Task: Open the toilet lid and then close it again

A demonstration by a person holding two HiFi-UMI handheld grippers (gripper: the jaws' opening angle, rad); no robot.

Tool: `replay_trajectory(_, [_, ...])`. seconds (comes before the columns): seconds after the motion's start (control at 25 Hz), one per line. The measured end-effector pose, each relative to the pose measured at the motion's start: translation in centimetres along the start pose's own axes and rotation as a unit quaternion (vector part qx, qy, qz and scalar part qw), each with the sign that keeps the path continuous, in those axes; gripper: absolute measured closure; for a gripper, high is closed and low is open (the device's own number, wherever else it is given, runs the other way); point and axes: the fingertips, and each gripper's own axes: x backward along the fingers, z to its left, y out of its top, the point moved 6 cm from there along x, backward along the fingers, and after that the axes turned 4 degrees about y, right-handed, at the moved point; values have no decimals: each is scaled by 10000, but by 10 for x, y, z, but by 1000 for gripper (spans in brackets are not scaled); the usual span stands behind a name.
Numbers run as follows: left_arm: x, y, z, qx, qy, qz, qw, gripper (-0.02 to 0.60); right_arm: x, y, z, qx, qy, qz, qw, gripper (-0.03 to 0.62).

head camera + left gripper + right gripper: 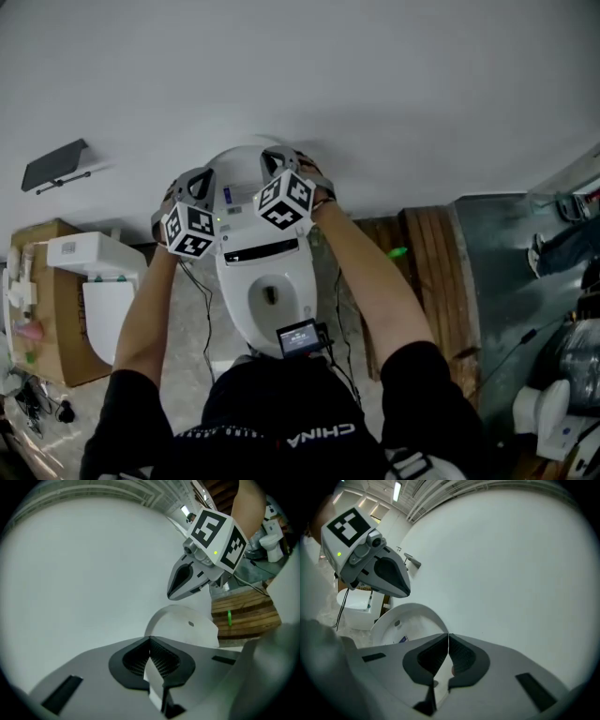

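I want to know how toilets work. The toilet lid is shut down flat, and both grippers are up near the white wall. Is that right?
Not quite. The toilet lid stands raised toward the white wall, not down flat; the head view shows the bowl uncovered. The rest holds: the left gripper and the right gripper are both up near that wall.

The word "CHINA", in pale capitals and seen upside down, stands on the person's black shirt. A small blue label on the white toilet lid and a small lit screen near the person's chest are both too small to read.
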Motion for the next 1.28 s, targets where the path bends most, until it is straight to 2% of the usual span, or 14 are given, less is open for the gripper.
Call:
replay_trajectory(0.12, [18, -3, -13, 34, -250, -233, 9994, 572, 16, -6, 14, -392, -100, 89, 9991, 580])
replay_trajectory(0.24, [39, -11, -41, -38, -1122, -678, 9914, 572, 33, -13, 40, -275, -76, 247, 9993, 580])
replay_trajectory(0.32, [52, -19, -59, -59, -1549, -823, 9845, 572, 46, -19, 58, -176, -16, 346, 9992, 580])
replay_trajectory(0.56, [93, -29, -100, 315, -1950, -725, 9776, 572, 93, -42, 90, -494, 112, 494, 9975, 580])
replay_trajectory(0.68, [113, -25, -126, 312, -2207, -637, 9727, 572, 117, -52, 100, -748, 155, 461, 9960, 580])
replay_trajectory(0.8, [133, -20, -153, 191, -2253, -517, 9727, 572, 145, -63, 112, -942, 191, 378, 9947, 580])
replay_trajectory(0.92, [159, -8, -182, 275, -2117, -432, 9760, 572, 181, -79, 125, -1144, 235, 183, 9930, 580])
replay_trajectory(1.08, [205, 7, -241, 83, -2063, -316, 9780, 572, 235, -106, 147, -1271, 349, -7, 9913, 580])
replay_trajectory(1.16, [230, 11, -267, 226, -2035, -223, 9786, 571, 261, -119, 160, -1348, 430, -85, 9899, 580])
replay_trajectory(1.28, [266, 16, -301, 690, -2023, -68, 9769, 572, 297, -136, 181, -1487, 595, -181, 9869, 580])
